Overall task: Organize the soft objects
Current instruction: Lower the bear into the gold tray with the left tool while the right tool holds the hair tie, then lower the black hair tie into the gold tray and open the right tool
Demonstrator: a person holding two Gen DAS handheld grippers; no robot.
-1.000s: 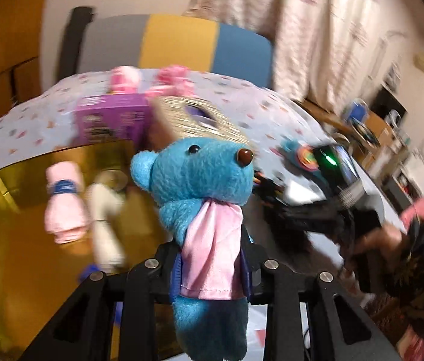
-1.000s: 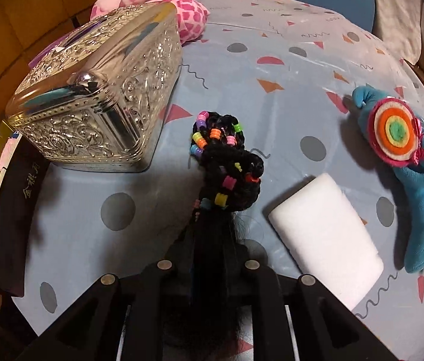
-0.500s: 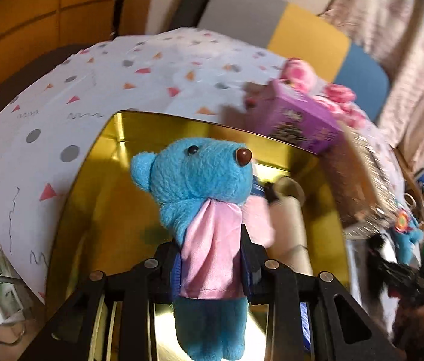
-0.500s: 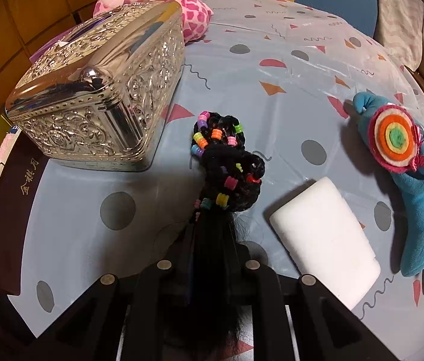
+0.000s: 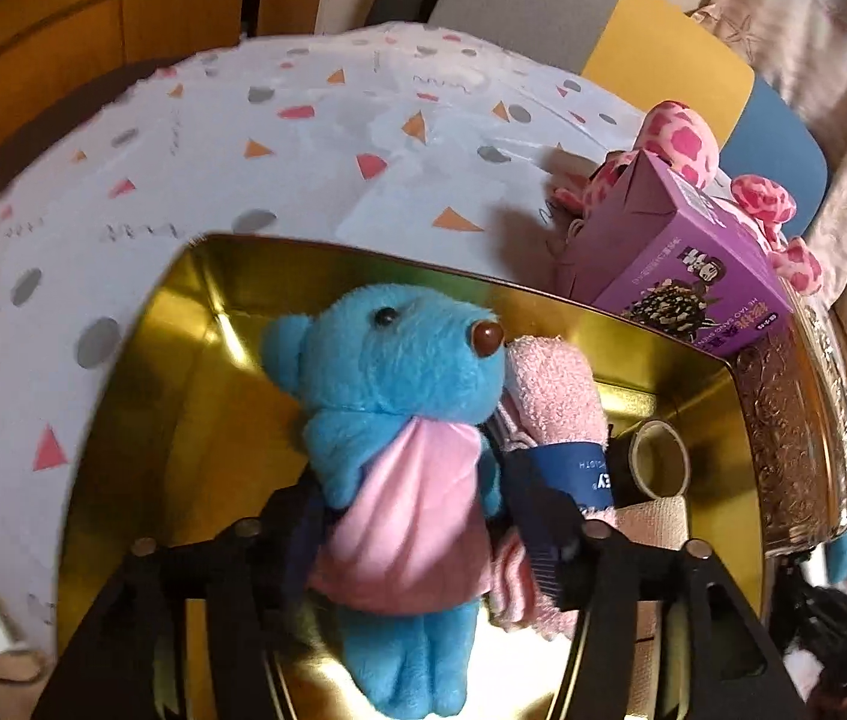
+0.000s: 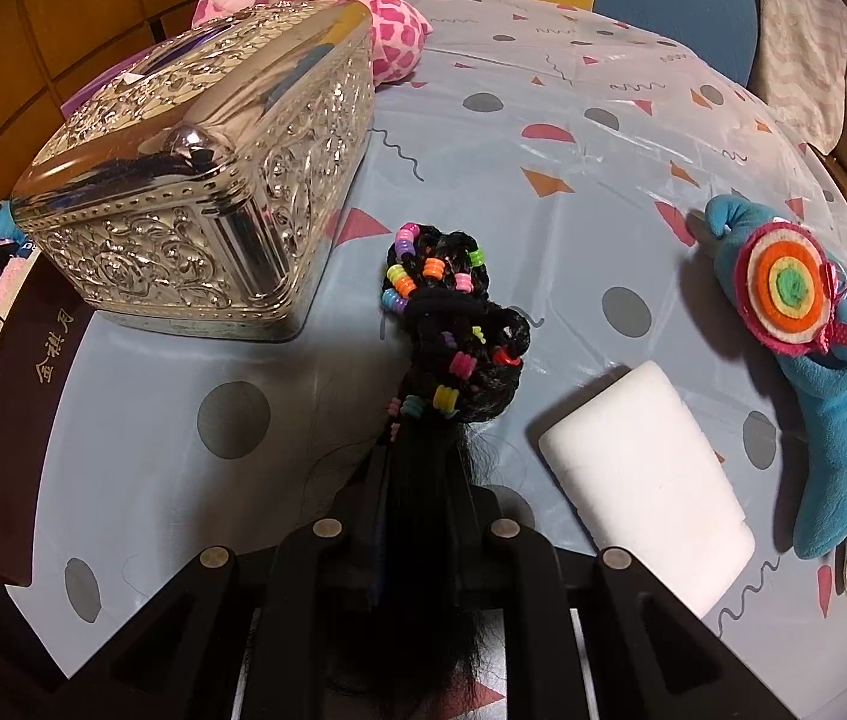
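Observation:
A blue teddy bear in a pink shirt sits between the fingers of my left gripper, over a gold tin tray. The jaws are opening and the pads stand just off the bear's sides. A pink rolled towel with a blue band lies in the tray beside it. My right gripper is shut on a black braided hairpiece with coloured beads, which lies on the tablecloth. A white sponge and a blue plush with a lollipop lie to its right.
A tape roll lies in the tray. A purple box and a pink spotted plush sit behind the tray. An ornate silver box stands left of the hairpiece, with a dark lid at the table's left edge.
My left gripper carried the bear left and down over the gold tray, then its fingers spread and the bear tilted slightly. The right gripper and hairpiece stayed put.

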